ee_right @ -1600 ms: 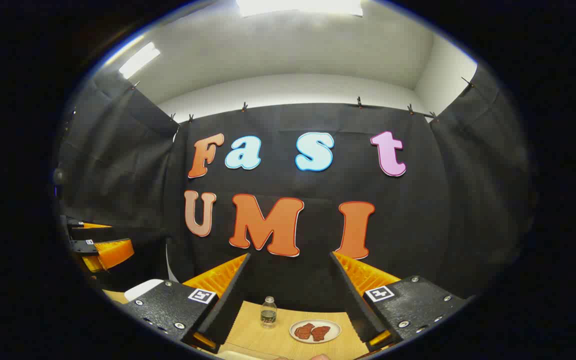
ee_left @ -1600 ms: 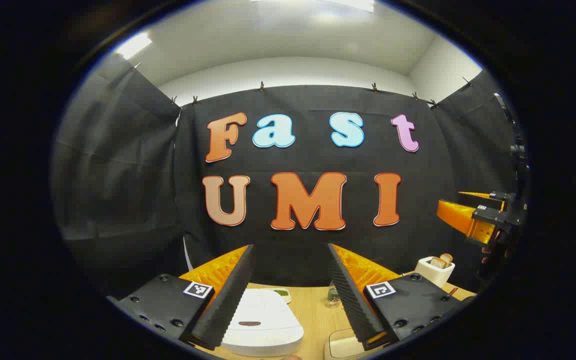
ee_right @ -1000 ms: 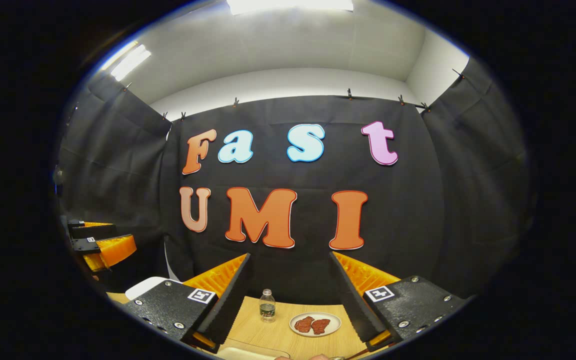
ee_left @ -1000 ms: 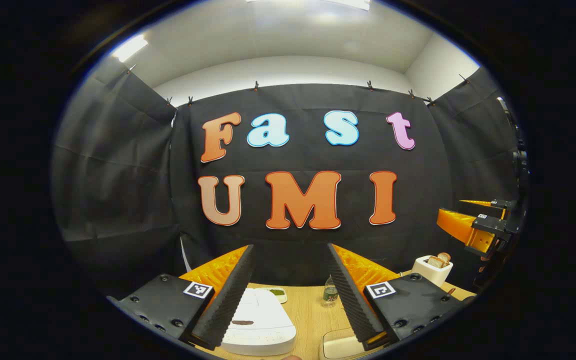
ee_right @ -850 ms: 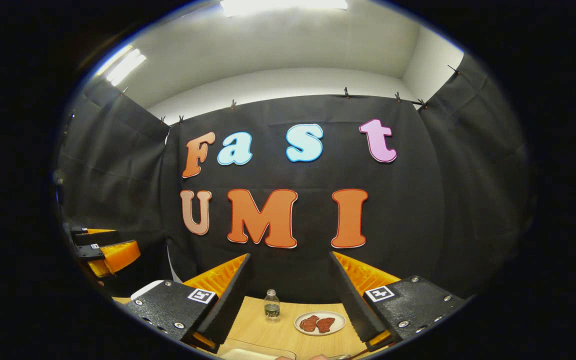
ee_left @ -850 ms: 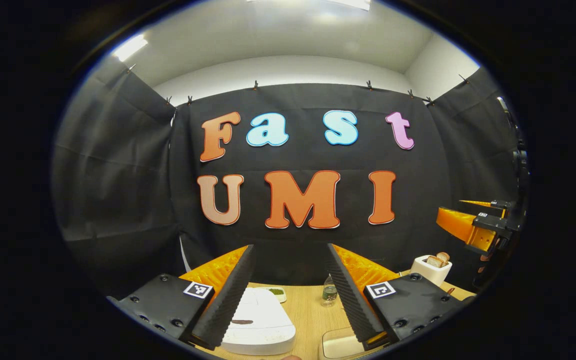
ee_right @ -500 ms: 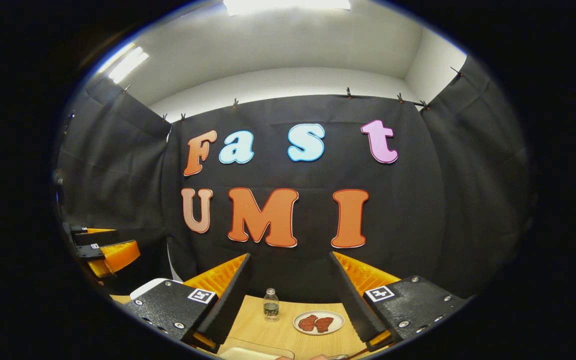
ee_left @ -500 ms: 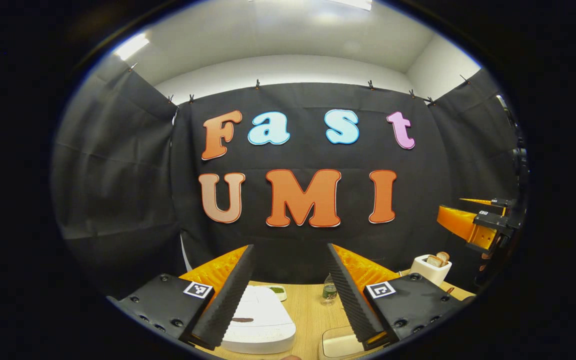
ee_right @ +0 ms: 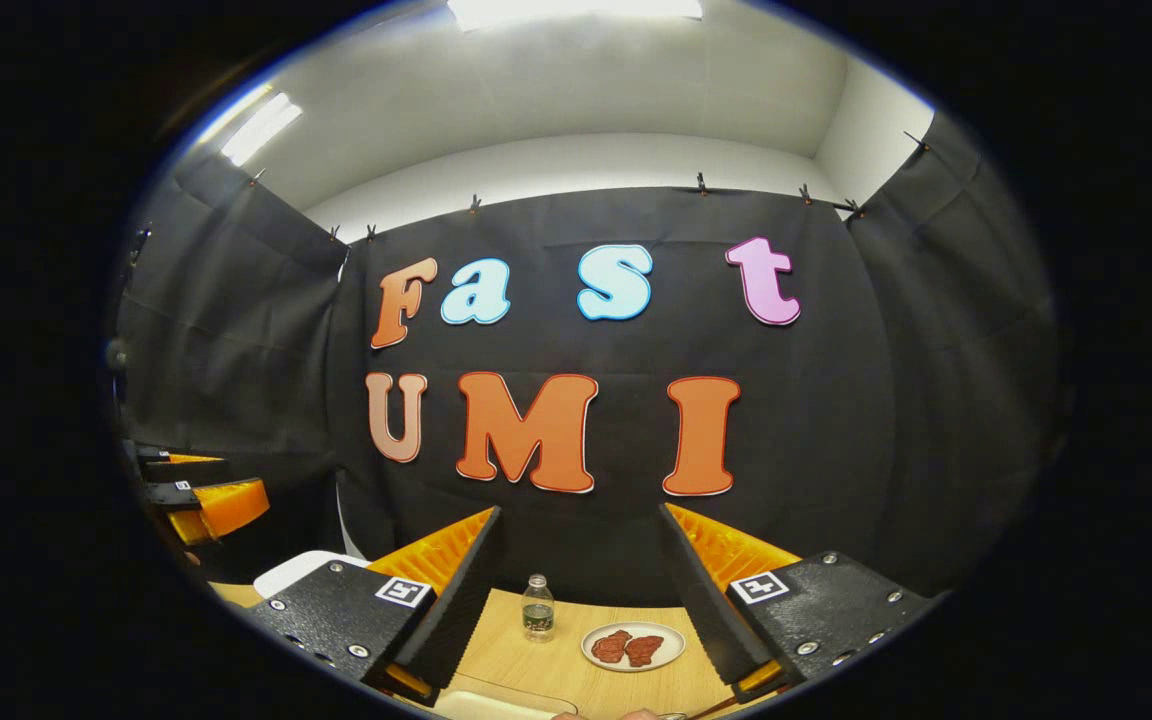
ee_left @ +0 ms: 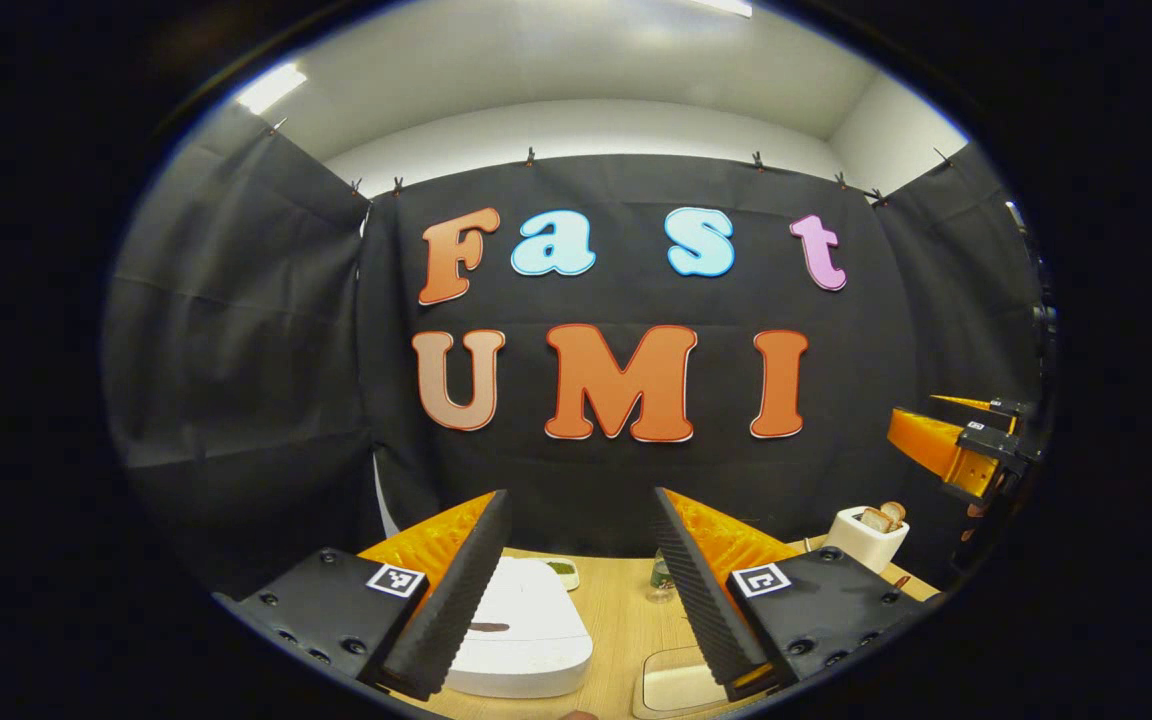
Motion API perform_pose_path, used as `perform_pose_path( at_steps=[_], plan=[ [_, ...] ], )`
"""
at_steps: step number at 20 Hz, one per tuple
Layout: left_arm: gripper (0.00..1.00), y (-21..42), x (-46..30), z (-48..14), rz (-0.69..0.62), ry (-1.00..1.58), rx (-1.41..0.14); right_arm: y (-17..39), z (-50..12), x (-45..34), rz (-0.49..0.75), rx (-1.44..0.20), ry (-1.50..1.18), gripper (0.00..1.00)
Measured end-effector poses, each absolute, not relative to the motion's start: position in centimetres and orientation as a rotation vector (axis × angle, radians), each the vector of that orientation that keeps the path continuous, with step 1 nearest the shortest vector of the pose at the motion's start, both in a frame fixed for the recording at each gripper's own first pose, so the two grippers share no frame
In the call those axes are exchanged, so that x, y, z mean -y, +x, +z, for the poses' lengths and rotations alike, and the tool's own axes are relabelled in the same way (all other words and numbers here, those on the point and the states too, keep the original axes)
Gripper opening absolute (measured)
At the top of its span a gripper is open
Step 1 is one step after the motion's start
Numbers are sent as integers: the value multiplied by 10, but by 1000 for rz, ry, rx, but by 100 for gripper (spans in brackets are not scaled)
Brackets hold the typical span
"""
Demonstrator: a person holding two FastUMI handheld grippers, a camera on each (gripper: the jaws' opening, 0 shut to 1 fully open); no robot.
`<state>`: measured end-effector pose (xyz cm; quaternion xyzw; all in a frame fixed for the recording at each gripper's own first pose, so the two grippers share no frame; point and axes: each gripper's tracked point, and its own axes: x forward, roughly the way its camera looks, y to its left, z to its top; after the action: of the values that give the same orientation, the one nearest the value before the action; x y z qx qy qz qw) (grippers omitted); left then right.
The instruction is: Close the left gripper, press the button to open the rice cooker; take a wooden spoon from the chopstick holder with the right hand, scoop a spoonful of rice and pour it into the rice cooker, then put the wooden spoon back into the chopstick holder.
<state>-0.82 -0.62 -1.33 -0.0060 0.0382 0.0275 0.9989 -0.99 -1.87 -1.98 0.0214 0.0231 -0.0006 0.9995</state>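
The white rice cooker (ee_left: 526,635) sits on the wooden table (ee_left: 621,620) with its lid down, just below and ahead of my left gripper (ee_left: 579,495), which is open and holds nothing. At the right, a white chopstick holder (ee_left: 866,537) has wooden spoon heads (ee_left: 884,517) sticking out of it. Above the holder hangs my right gripper (ee_left: 956,425). In the right gripper view, the right gripper (ee_right: 581,510) is open and empty, the cooker's edge (ee_right: 286,573) shows at the left, and the left gripper (ee_right: 206,495) hovers above it.
A small bottle (ee_left: 660,579) and a little dish of green stuff (ee_left: 562,568) stand behind the cooker. A clear box (ee_left: 674,686) lies near the front edge. A plate of red meat (ee_right: 633,646) sits right of the bottle (ee_right: 537,607).
Both hands have drifted only slightly; the left gripper view has tipped a little downward, so the cooker shows more fully. Both grippers stay open and empty.
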Motion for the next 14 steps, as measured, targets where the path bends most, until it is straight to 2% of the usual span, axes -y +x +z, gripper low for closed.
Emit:
perform_pose_path(
  at_steps=[7, 10, 11, 12, 13, 14],
  plan=[
    [95, 8, -47, -39, 167, -67, -186, -7, -41, 40, 13, -78, 35, 93],
    [69, 9, -72, -58, 223, -118, -251, -2, -46, 49, -19, -88, 45, 94],
    [57, 9, -79, -64, 232, -125, -275, 0, -47, 48, -33, -84, 49, 93],
    [25, 13, -84, -73, 240, -121, -308, 2, -47, 48, -51, -85, 52, 93],
    [12, 15, -91, -82, 248, -112, -340, 3, -49, 46, -70, -91, 51, 93],
    [7, 21, -93, -91, 239, -108, -369, 5, -50, 42, -78, -95, 50, 93]
  ],
)
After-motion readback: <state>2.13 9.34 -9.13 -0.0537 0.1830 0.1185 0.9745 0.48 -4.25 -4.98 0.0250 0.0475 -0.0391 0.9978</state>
